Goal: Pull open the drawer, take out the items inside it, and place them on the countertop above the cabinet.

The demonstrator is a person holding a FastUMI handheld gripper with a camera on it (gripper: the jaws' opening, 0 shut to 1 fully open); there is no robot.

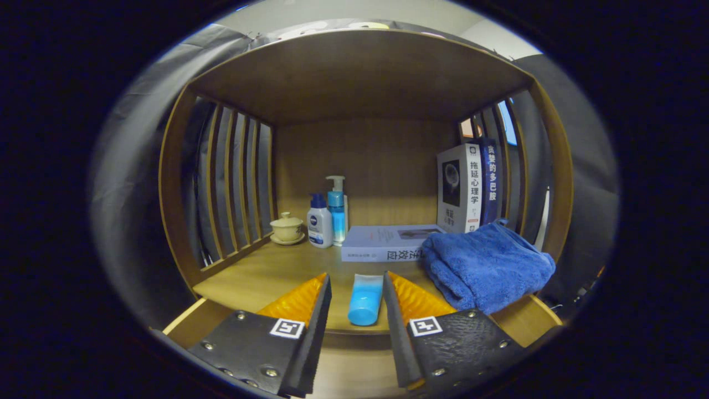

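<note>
Fingers (310,302) stand apart either side of the tube (365,299), not touching it; tube lies at the countertop's (260,277) front edge. Back straight out, you'll avoid nudging the towel (487,266).

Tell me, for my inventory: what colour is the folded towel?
Blue, seen in the gripper view: towel beside the open gripper.

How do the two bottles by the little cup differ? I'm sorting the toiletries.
The white bottle is shorter and squat with a dark blue cap; the blue pump bottle behind it is taller, slimmer, with a white pump head. Both stand upright between the lidded cup and the flat book, well beyond the open claw.
</note>
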